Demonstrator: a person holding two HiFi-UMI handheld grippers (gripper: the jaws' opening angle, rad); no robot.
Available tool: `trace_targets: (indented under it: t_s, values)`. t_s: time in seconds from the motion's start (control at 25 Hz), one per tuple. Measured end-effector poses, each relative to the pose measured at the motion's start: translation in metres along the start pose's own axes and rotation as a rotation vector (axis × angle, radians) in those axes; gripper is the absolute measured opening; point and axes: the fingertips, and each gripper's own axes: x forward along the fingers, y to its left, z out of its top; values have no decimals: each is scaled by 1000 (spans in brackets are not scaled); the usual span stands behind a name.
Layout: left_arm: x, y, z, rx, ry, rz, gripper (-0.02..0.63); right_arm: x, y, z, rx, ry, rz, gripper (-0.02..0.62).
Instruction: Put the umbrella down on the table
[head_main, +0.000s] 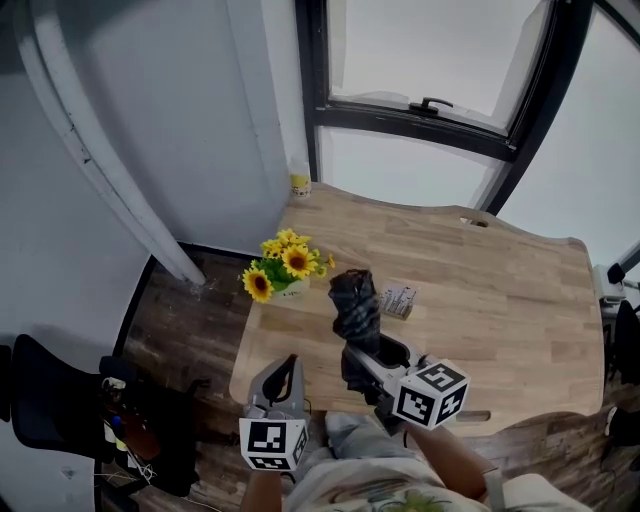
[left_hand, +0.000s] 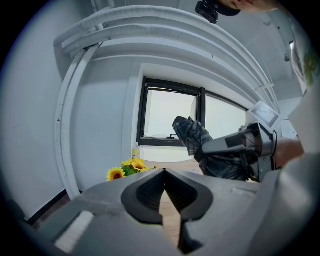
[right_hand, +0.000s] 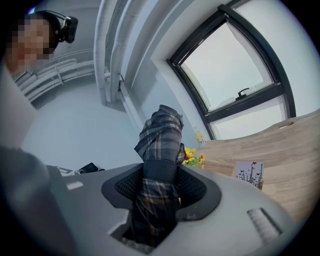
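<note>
Right hand-held gripper (right_hand: 161, 175) is pinching the folded plaid umbrella (right_hand: 161, 135) partway along its length. The umbrella tilts up over the near part of the tabletop (head_main: 500, 290) and looks clear of it. Left hand-held gripper (left_hand: 165, 172) is pressed together on nothing. We'd tip the umbrella flat, lower it onto bare wood away from the sunflowers (head_main: 285, 262) and the small card (head_main: 398, 300), then spread the jaws.

- Both tools are plain grey plastic shells: left tool (head_main: 291, 362), right tool (head_main: 352, 354).
- Each one has a white cube (head_main: 272, 443) on it, with black square markers on its faces.
- The pads (left_hand: 150, 192) are black and ribbed, set in a dark rounded recess.
- The shirt (head_main: 400, 492) is pale and short-sleeved, with a bit of greenish print.
- There's a small black camera (right_hand: 65, 27) worn on the head.
</note>
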Motion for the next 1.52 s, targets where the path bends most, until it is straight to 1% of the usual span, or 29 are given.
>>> trace_targets:
  t_s: [0.28,0.76,1.2,1.52]
  values:
    - [15,8,0,9,13,-20,5,18,-13,5,5,12,-15,195]
    - [38,19,2,-5,16,-38,5,39,-27,13,7,27,-35,195]
    - [54,30,0,-4,30,-42,5,55,-47,2,7,76,-60,195]
    - [59,35,0,3,39,-45,5,62,-50,-8,6,108,-65,195]
